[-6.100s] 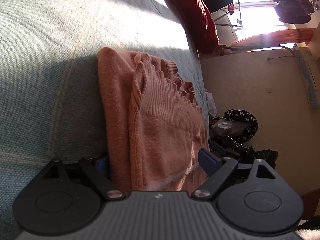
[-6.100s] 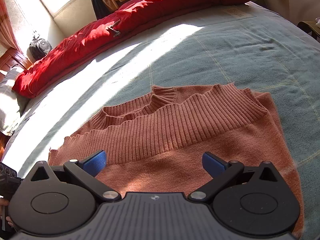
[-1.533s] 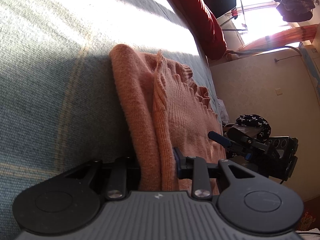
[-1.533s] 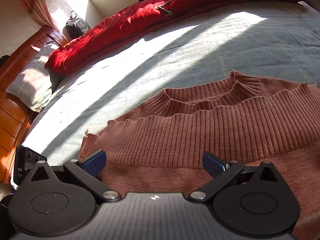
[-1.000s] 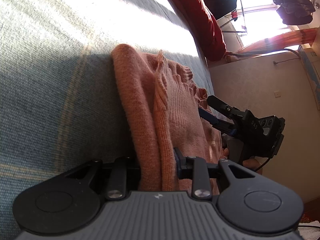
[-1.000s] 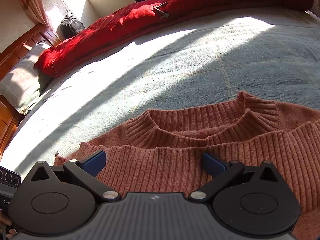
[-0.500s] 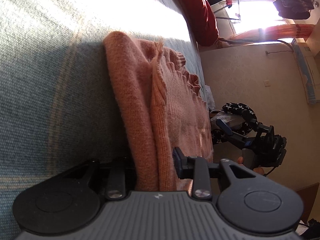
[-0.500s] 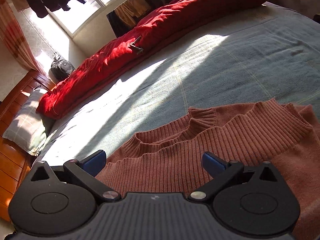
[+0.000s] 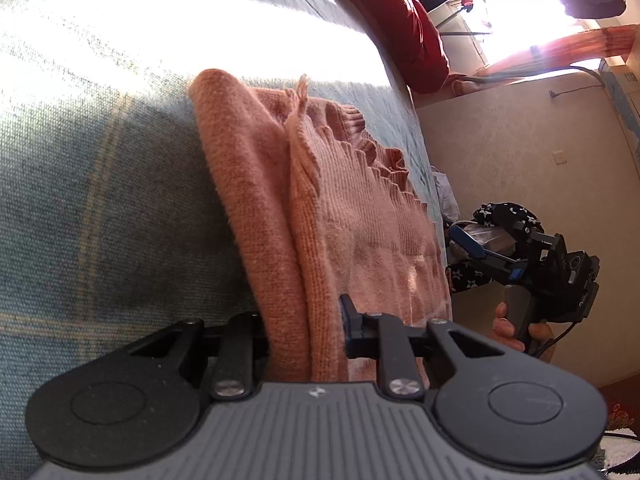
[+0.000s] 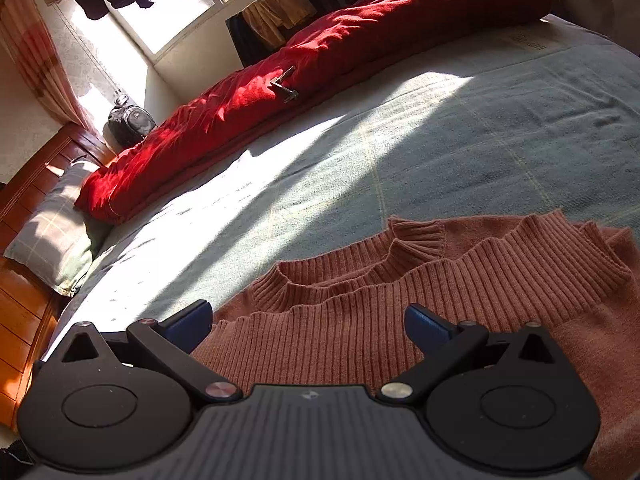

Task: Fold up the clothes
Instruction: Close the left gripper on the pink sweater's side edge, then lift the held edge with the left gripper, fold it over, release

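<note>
Our left hand-held gripper (image 9: pixel 304 332) is clenched on the folded edge of the salmon-pink knitted sweater (image 9: pixel 320 216), low in the middle of the left wrist view; the thick fold of knit passes straight between its two fingers, and the blue pad (image 9: pixel 347 320) of one finger presses the cloth from the right. Our right hand-held gripper (image 10: pixel 308 320) is released, its blue-tipped fingers spread wide at the bottom of the right wrist view, with nothing between them; it hovers over the ribbed band of the sweater (image 10: pixel 440 300). In the left wrist view we also see that right hand-held gripper (image 9: pixel 520 260) at the right edge of the frame, off the side of the bed, with a hand (image 9: pixel 516 328) around its grip.

The sweater lies folded on the grey-green bedspread (image 10: pixel 460 140), in the lower right of the right wrist view, its ribbed collar and hem layered toward the top of the pile. A band of sunlight crosses the bedspread above it. A red quilt (image 10: pixel 320 68) runs along the far edge of the bed, in the upper half of that view, and a checked pillow (image 10: pixel 52 236) sits at the left edge beside a wooden headboard (image 10: pixel 24 208).
</note>
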A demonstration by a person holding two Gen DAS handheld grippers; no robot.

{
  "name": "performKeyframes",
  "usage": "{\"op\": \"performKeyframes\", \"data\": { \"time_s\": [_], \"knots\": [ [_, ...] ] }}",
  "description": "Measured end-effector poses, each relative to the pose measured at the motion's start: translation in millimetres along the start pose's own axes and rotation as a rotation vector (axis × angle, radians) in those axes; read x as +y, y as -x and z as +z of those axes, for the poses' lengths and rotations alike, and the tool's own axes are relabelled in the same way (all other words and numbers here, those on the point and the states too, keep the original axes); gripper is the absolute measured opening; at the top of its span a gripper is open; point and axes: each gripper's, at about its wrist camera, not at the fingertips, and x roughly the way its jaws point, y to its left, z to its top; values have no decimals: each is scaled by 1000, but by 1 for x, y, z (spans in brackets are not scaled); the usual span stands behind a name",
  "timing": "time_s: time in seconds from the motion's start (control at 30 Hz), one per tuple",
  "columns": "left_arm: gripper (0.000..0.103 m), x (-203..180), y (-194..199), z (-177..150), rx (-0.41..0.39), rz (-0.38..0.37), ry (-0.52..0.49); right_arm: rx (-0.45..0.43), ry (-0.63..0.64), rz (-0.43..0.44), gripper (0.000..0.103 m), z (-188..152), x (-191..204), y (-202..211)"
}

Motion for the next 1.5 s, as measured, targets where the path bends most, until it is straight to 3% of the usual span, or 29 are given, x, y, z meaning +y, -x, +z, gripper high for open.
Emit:
{"op": "performKeyframes", "data": {
  "time_s": [0.2,0.4,0.87,1.1,1.27,1.5],
  "knots": [
    [19,-47,7,1,-33,66,-32,16,11,46,103,4,-17,13],
    [19,-93,5,1,-63,60,-30,2,-29,73,103,4,-38,31],
    [19,-182,-25,9,-41,44,-42,-6,-61,108,103,-4,-99,72],
    [19,-213,-57,6,-36,48,-35,129,122,50,103,-15,-110,83],
    [19,-232,-80,-1,-60,51,-32,142,172,49,103,-14,-126,102],
    [19,-255,-113,-21,-129,80,-49,178,222,142,103,-6,-155,115]
  ]
}}
